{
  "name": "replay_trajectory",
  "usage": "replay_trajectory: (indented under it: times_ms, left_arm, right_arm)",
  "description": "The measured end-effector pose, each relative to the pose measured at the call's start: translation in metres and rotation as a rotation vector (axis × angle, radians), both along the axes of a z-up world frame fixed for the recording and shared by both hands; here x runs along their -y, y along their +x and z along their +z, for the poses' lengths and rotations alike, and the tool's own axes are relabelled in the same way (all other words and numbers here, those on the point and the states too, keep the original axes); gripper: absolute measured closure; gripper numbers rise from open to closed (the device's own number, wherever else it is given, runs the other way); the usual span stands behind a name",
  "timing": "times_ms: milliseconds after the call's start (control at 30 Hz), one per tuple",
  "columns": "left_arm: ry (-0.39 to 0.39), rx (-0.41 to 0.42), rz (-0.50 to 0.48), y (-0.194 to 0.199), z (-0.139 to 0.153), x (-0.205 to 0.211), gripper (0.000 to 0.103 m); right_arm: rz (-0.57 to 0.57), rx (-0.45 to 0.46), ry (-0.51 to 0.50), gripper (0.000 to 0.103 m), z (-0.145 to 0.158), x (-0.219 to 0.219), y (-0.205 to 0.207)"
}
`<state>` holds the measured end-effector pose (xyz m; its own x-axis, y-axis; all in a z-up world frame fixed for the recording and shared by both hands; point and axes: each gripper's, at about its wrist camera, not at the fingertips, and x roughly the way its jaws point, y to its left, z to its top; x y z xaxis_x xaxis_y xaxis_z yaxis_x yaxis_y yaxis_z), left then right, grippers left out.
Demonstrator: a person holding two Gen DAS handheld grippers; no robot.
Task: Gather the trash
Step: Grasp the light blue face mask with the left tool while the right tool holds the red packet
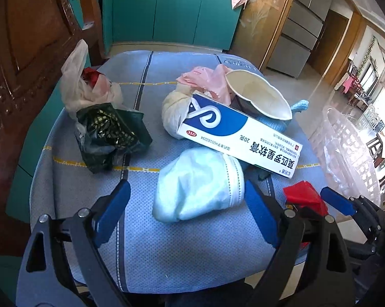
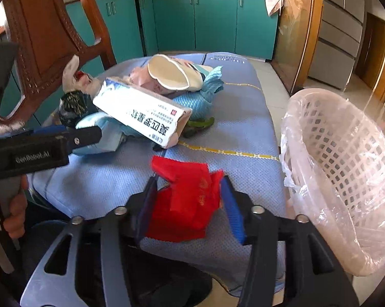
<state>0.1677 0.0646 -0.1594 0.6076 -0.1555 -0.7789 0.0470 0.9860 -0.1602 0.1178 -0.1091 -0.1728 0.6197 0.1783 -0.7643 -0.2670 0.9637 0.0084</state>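
Two of our grippers straddle trash: left (image 1: 184,199) gapes around the mask (image 1: 200,184), right (image 2: 187,199) brackets the red wrapper (image 2: 190,194), pads apart.

1. The left gripper (image 1: 184,199) is seen with jaws spread wide, either side of a crumpled pale-blue face mask (image 1: 200,184); the pads are not pressed on it.
2. A white-and-blue medicine box (image 1: 233,130) lies tilted just behind the mask, propped on a white bundle (image 1: 173,112).
3. A paper bowl (image 1: 259,97) is tipped on its side.
4. A dark green wrapper (image 1: 113,133) is noted left on the blue-clothed surface (image 1: 167,250).
5. A red scrap (image 1: 303,197) is seen at right.
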Motion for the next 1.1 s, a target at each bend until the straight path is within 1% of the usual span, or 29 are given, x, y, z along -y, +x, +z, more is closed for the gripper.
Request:
replay_trajectory:
  times_ms: [67,133,167,200,233,267,300,400,500,633,700,733,767,800,833,867,1000,1100]
  left_arm:
    - [-0.002,-0.009,-0.016,0.001,-0.002,0.002,0.013]
    - [-0.006,-0.021,-0.024,0.002,-0.003,0.001,0.013]
    - [-0.006,-0.025,-0.024,0.002,-0.004,0.001,0.013]
    - [-0.002,-0.027,-0.022,0.002,-0.004,0.001,0.013]
    - [0.009,-0.029,-0.020,0.003,-0.005,0.001,0.014]
    - [0.017,-0.031,-0.020,0.004,-0.006,0.001,0.018]
    - [0.020,-0.038,-0.025,0.005,-0.007,0.001,0.023]
    - [0.007,-0.056,-0.041,0.006,-0.010,0.002,0.029]
    - [0.000,-0.055,-0.042,0.006,-0.011,0.002,0.031]
    - [-0.017,-0.049,-0.047,0.001,-0.010,0.000,0.031]
    - [-0.043,-0.046,-0.055,-0.004,-0.009,-0.001,0.029]
    - [-0.052,-0.043,-0.054,-0.004,-0.009,-0.002,0.027]
    - [-0.046,-0.040,-0.046,-0.005,-0.009,-0.003,0.024]
    - [-0.036,-0.039,-0.038,-0.005,-0.009,-0.003,0.022]
    - [-0.023,-0.039,-0.031,-0.004,-0.010,-0.002,0.021]
    - [-0.016,-0.045,-0.031,-0.002,-0.010,-0.001,0.020]
    - [-0.006,-0.071,-0.026,0.004,-0.013,0.001,0.015]
    - [-0.023,-0.097,-0.015,0.009,-0.015,-0.002,0.014]
  right_arm:
    - [0.003,-0.012,-0.017,0.050,-0.004,-0.003,0.000]
    - [0.003,-0.031,-0.011,0.051,-0.009,-0.003,0.001]
    - [0.004,-0.036,-0.002,0.058,-0.010,-0.003,0.001]
    - [0.010,-0.040,0.009,0.063,-0.010,-0.004,0.001]
    - [0.012,-0.038,0.011,0.065,-0.009,-0.004,0.001]
    - [0.012,-0.030,0.011,0.066,-0.007,-0.005,0.001]
    - [0.012,-0.021,0.010,0.066,-0.005,-0.006,0.002]
    - [-0.006,0.003,0.031,0.066,0.003,-0.001,0.005]
    - [-0.018,0.004,0.052,0.066,0.005,0.003,0.012]
    - [-0.017,-0.012,0.064,0.066,0.000,0.004,0.020]
    - [-0.022,-0.014,0.072,0.066,0.000,0.004,0.022]
    - [-0.027,-0.016,0.074,0.064,-0.001,0.005,0.022]
    - [-0.030,-0.015,0.072,0.060,0.000,0.005,0.022]
    - [-0.035,-0.011,0.065,0.057,0.001,0.006,0.022]
    - [-0.040,-0.007,0.059,0.051,0.001,0.007,0.021]
    - [-0.043,-0.002,0.053,0.049,0.002,0.007,0.020]
    - [-0.036,0.020,0.027,0.048,0.007,0.005,0.015]
    - [-0.032,0.032,-0.002,0.048,0.008,0.001,0.013]
